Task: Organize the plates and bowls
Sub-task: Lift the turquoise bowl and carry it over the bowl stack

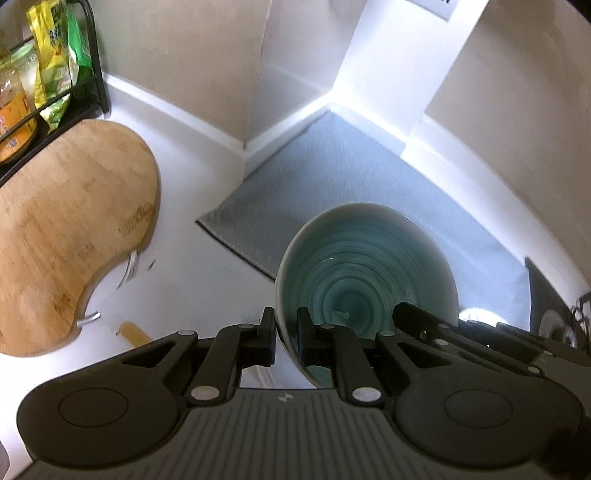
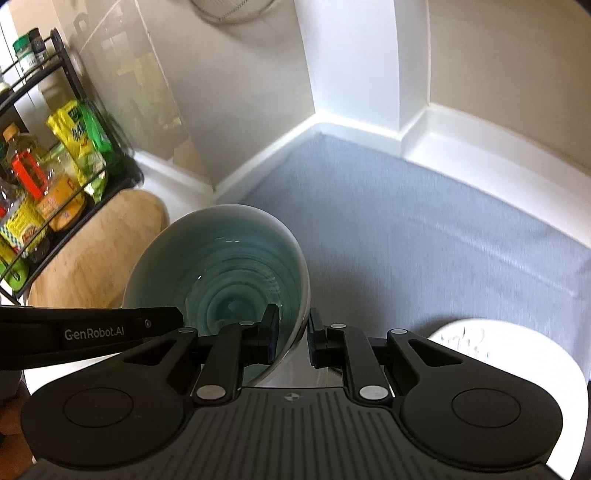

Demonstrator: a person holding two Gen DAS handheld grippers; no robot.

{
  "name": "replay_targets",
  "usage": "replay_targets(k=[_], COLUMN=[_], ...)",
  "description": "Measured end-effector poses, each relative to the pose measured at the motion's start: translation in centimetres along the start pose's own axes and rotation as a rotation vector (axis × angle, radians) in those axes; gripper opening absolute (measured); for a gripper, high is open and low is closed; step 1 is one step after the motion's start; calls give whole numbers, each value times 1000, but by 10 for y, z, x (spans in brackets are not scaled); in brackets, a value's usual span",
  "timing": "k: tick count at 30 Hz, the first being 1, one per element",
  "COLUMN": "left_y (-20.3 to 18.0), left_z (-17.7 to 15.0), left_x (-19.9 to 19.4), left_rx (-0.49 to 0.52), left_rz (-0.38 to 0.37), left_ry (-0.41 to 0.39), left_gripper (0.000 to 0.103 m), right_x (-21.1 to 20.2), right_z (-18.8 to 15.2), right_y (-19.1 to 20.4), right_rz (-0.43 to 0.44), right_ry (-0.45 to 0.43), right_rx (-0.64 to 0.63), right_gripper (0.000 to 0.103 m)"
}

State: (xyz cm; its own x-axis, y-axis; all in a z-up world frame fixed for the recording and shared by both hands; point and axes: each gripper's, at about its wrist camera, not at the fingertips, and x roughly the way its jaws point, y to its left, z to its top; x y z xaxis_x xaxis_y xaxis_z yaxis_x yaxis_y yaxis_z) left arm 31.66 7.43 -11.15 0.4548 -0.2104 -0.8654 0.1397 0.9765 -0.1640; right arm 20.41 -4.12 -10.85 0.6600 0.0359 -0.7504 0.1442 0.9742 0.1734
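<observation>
A bowl with a teal ringed inside and a pale outside hangs tilted above the grey mat. My left gripper is shut on its left rim, one pad inside and one outside. In the right wrist view the same bowl sits left of centre, with my right gripper shut on its right rim. The other gripper shows at the bowl's far side in each view: the right one and the left one. A white plate lies on the mat at lower right.
A wooden cutting board lies on the white counter to the left. Behind it stands a black wire rack with bottles and yellow and green packets. White walls close in the corner behind the mat. A strainer hangs at the top.
</observation>
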Motion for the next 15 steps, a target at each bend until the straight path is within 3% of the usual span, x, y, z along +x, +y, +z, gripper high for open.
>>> replay_targets(k=[8,15], left_y=[-1,-2], left_z=[-15,-16], left_x=[8,7], left_rx=[7,17], left_rz=[5,10], left_ry=[48,44], left_gripper=[13,13], right_x=[1,3], right_z=[-15,-18], right_y=[-3,-3], right_rz=[-4,-5], right_ry=[35,47], right_rx=[0,-11], right_gripper=[17,17])
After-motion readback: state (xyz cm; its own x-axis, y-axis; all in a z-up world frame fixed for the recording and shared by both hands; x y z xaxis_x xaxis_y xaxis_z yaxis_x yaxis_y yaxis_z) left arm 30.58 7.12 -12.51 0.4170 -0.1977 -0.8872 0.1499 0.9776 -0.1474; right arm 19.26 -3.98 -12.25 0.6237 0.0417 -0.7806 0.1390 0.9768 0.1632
